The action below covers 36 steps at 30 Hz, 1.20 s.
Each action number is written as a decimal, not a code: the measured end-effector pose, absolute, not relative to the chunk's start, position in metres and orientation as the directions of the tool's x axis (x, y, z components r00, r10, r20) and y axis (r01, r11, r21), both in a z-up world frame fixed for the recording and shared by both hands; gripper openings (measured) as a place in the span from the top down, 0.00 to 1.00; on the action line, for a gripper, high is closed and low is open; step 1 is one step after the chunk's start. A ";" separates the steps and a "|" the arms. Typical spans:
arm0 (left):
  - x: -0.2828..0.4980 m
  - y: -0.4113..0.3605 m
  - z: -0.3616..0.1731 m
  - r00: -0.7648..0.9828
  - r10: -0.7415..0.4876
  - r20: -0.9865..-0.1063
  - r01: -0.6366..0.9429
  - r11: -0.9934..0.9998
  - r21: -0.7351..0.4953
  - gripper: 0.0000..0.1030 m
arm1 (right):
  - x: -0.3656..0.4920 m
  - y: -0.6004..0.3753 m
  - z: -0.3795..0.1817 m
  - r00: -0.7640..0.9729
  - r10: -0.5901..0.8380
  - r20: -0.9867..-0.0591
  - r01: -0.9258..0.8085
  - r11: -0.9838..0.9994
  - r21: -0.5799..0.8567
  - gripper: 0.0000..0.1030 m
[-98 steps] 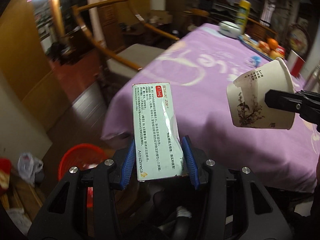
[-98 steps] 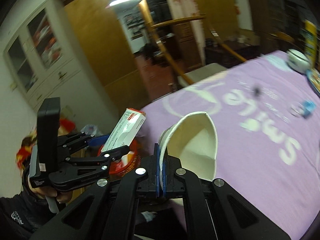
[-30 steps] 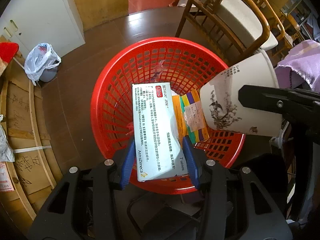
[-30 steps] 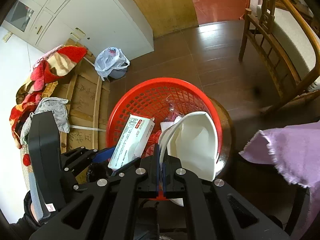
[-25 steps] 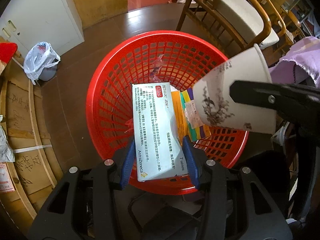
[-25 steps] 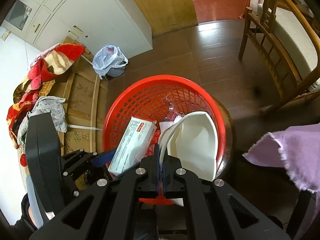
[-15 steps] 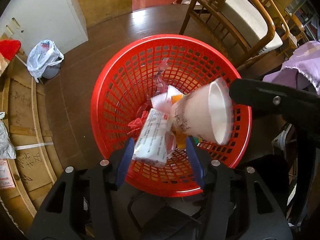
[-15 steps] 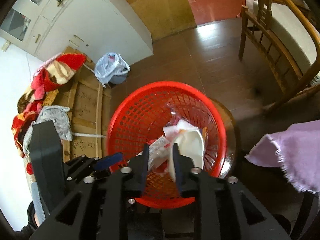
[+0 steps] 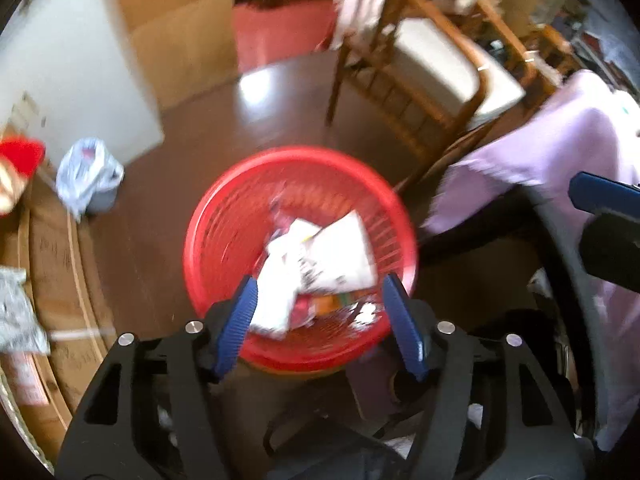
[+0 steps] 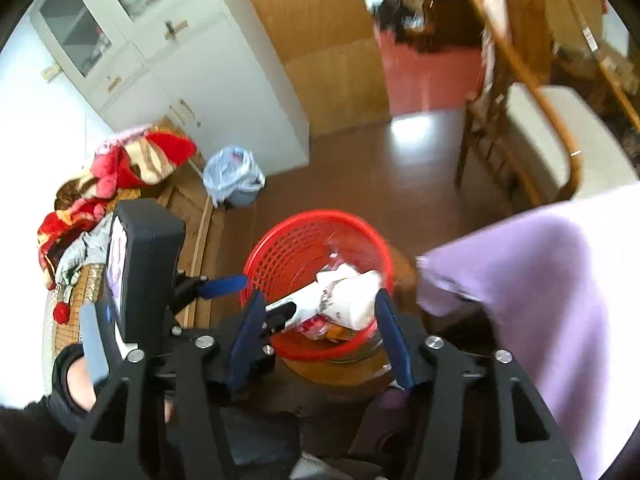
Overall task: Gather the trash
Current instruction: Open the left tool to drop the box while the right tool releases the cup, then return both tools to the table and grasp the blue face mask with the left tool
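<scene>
L gripper [image 9: 322, 312] & R gripper [image 10: 318, 330] jaws spread wide, nothing held; paper cup [image 9: 340, 252], medicine box [image 9: 276, 292] seen lying in red basket [image 9: 208, 216]; positioned above for drop.

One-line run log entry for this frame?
phase: post-drop | left gripper: open, empty | right gripper: open, empty | white paper cup and white medicine box: inside red plastic mesh basket

Dark brown floor [image 9: 248, 120] carries red basket [image 9: 208, 216], bagged small bin [image 9: 86, 178], wooden chair [image 9: 420, 76].
</scene>
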State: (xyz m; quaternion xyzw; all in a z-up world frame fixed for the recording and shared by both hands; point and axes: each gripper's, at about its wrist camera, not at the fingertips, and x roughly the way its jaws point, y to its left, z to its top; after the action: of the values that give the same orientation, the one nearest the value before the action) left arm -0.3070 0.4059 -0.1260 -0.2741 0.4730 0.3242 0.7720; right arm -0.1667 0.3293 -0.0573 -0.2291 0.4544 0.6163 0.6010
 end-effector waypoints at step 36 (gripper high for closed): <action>0.001 0.060 -0.018 0.565 -0.126 -0.816 0.099 0.992 -0.085 0.32 | 0.060 -0.159 0.010 0.545 0.473 -0.692 -0.362 0.877 0.315 0.24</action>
State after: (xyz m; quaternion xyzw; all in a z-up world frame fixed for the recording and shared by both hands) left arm 0.0010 0.0597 -0.0181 -0.0147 0.4621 -0.0634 0.8844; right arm 0.0603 -0.1588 0.0102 0.0677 0.4132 0.2382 0.8763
